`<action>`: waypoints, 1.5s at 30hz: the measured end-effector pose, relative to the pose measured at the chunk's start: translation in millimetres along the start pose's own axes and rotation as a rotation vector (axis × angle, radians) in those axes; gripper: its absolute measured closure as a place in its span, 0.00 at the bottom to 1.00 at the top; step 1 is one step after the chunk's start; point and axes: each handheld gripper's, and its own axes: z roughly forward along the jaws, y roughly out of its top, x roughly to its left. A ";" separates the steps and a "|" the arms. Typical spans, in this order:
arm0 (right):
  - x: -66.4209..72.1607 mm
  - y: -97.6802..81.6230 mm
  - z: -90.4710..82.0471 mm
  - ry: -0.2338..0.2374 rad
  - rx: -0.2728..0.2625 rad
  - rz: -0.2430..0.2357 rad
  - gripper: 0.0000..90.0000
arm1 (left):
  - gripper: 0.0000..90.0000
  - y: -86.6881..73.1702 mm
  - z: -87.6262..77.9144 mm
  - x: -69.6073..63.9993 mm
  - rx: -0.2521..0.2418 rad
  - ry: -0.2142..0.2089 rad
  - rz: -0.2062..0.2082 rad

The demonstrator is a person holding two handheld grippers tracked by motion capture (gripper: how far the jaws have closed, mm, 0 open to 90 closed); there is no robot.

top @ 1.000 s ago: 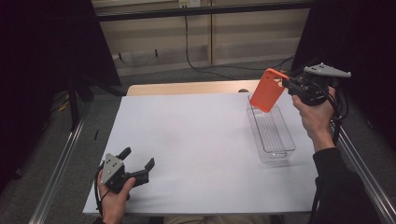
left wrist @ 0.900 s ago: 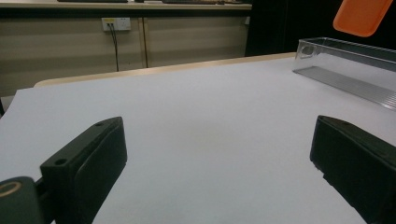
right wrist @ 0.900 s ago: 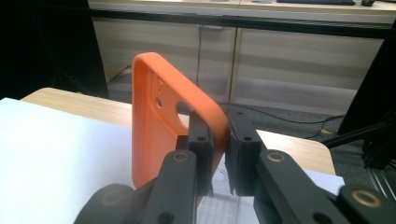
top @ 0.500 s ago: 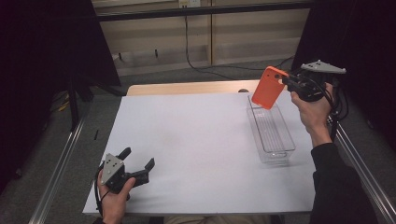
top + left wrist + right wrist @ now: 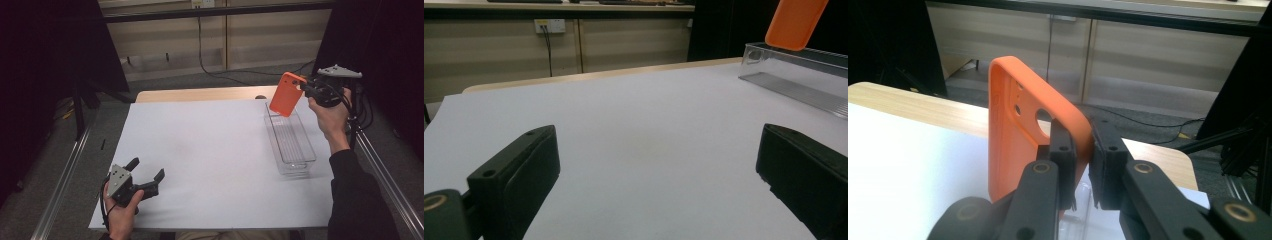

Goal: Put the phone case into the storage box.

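Orange is the colour of the phone case (image 5: 287, 93) that the right gripper (image 5: 306, 90) holds up in the air at the far right of the table (image 5: 200, 94). In the right gripper view the two black jaws press together on one long edge of the phone case (image 5: 1018, 145), close to its round camera holes, and the case stands almost upright. From the high view the case hangs tilted over the far end of a clear plastic tray (image 5: 291, 141), and it does not touch the tray. The tray is long and narrow, sits on the right side of the big white sheet (image 5: 200, 160) that covers the table, and has ridges along its bottom. The person's right hand (image 5: 330, 112) grips the gripper from below, with a dark sleeve (image 5: 357, 200) coming in from the near right corner. The left gripper (image 5: 147, 176) rests low at the near left of the white sheet, held by the left hand (image 5: 120, 210). Its jaws are spread wide with nothing between them, and in the left gripper view only bare white paper lies in the gap. In that view the tray (image 5: 799, 75) and the bottom of the orange case (image 5: 796, 22) show far off to the right. The two grippers are well apart.
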 end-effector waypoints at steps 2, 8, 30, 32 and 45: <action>-1.1 -1.0 3.2 -0.002 0.006 -0.004 0.91 | 0.04 -0.1 0.4 -0.4 0.000 -0.002 -0.001; -4.4 -6.6 12.7 -0.016 0.033 0.001 0.91 | 0.04 -0.6 0.4 1.3 0.011 -0.002 -0.008; -1.3 -17.6 36.6 -0.035 0.075 -0.068 0.91 | 0.04 -0.8 0.4 1.6 0.013 -0.006 -0.005; -1.1 -19.1 39.1 -0.032 0.078 -0.070 0.91 | 0.04 -0.9 0.6 1.6 0.013 -0.005 -0.006; 3.5 -23.9 50.9 -0.044 0.093 -0.110 0.91 | 0.04 -0.9 1.1 1.2 0.015 -0.004 -0.005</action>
